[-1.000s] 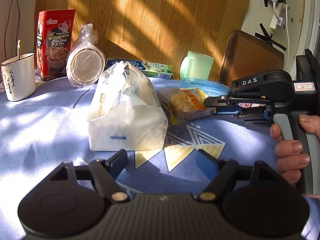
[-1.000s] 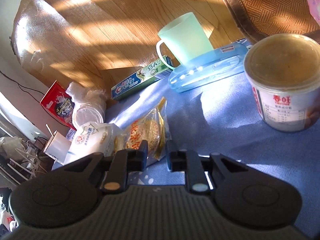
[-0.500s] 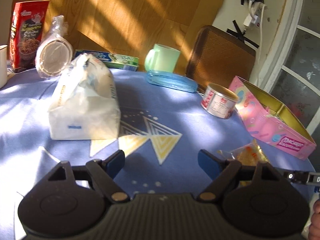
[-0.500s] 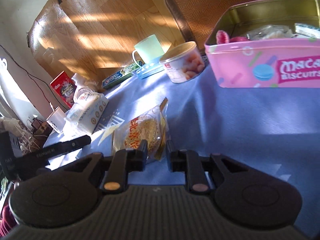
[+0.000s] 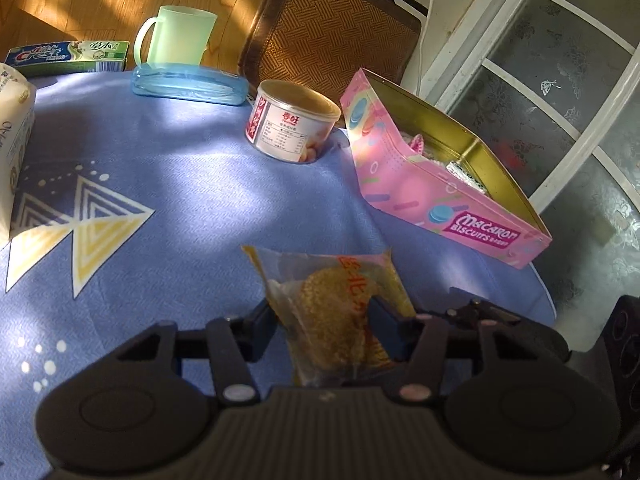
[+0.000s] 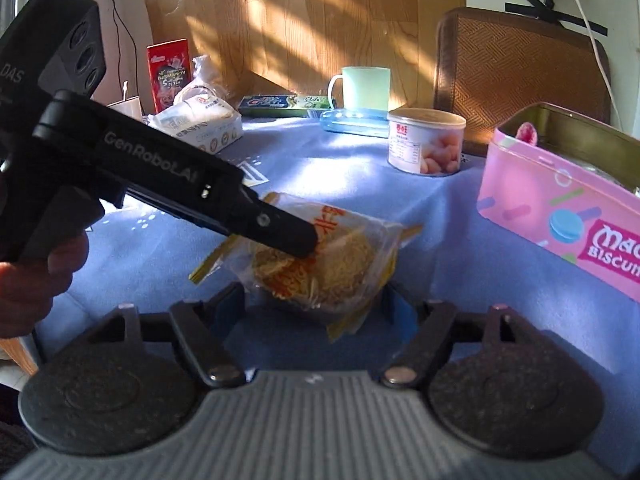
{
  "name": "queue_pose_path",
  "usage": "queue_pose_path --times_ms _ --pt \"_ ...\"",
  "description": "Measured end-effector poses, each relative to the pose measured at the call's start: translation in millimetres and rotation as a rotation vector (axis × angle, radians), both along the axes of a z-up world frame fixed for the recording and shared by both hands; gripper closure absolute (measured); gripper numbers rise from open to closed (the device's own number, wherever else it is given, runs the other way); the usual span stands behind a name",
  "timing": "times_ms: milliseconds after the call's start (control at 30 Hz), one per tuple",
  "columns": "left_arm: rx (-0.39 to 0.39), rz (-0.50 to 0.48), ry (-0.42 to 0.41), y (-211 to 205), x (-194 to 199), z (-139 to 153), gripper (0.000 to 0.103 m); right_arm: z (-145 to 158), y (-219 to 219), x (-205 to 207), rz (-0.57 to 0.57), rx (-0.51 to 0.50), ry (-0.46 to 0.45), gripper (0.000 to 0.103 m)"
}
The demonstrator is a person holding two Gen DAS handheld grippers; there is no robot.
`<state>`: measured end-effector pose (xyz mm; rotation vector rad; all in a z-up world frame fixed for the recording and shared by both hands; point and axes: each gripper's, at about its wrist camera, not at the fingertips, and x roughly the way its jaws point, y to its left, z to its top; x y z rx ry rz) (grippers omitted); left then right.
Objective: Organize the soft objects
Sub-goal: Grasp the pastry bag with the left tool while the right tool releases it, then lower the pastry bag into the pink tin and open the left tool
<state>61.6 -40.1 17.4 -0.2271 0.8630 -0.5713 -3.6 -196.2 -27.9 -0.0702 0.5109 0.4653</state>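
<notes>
A clear packet of yellow dried noodles (image 5: pixel 332 312) sits low over the blue tablecloth (image 5: pixel 200 184), near the front right. My left gripper (image 5: pixel 324 316) is closing, and its pads press on both sides of the packet. In the right wrist view, the left gripper's finger (image 6: pixel 280 228) lies across the packet (image 6: pixel 344 264). My right gripper (image 6: pixel 318 302) is opening: its fingers stand wide on either side of the packet's near end without pressing it. The open pink biscuit tin (image 5: pixel 452 216) stands just right of the packet, with a few small items inside.
A white tissue pack (image 6: pixel 200 124) lies at the left. Along the back edge are a round can (image 5: pixel 292 120), a blue plastic case (image 5: pixel 188 86), a green mug (image 5: pixel 180 36) and a toothpaste box (image 5: pixel 68 56). A woven chair back (image 5: pixel 328 28) stands behind the table.
The right gripper carried the packet from beside the tissue pack toward the pink tin, then spread its jaws. The left gripper swung right and closed on the packet.
</notes>
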Motion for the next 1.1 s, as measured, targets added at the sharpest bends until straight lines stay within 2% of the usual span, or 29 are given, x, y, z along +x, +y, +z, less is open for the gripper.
queue_pose_path --times_ms 133,300,433,533,600,700,733,833,933,1000,1100 --pt "0.040 -0.033 -0.049 -19 1 22 0.054 10 -15 -5 -0.053 0.038 -0.062 0.037" --pt "0.057 -0.130 -0.179 -69 9 60 0.054 34 -55 -14 -0.190 0.072 -0.190 0.037" --pt "0.061 -0.196 -0.242 -119 27 78 0.054 45 -91 0 -0.311 0.086 -0.236 0.037" --pt "0.079 -0.207 -0.279 -155 44 85 0.053 49 -115 21 -0.381 0.090 -0.255 0.037" --pt "0.099 -0.190 -0.305 -173 54 86 0.051 49 -127 38 -0.438 0.060 -0.281 0.037" --pt "0.173 -0.114 -0.326 -194 68 81 0.047 41 -136 65 -0.617 -0.099 -0.338 0.035" --pt "0.193 -0.094 -0.323 -196 69 79 0.047 38 -140 70 -0.653 -0.122 -0.335 0.035" --pt "0.211 -0.077 -0.308 -188 62 70 0.044 35 -159 57 -0.676 -0.027 -0.321 0.036" --pt "0.301 -0.049 -0.337 -184 51 60 0.041 31 -163 29 -0.695 0.038 -0.326 0.036" --pt "0.338 -0.050 -0.326 -182 45 55 0.042 30 -162 9 -0.700 0.093 -0.322 0.036" --pt "0.351 -0.056 -0.316 -176 31 51 0.041 30 -162 -18 -0.718 0.159 -0.328 0.036"
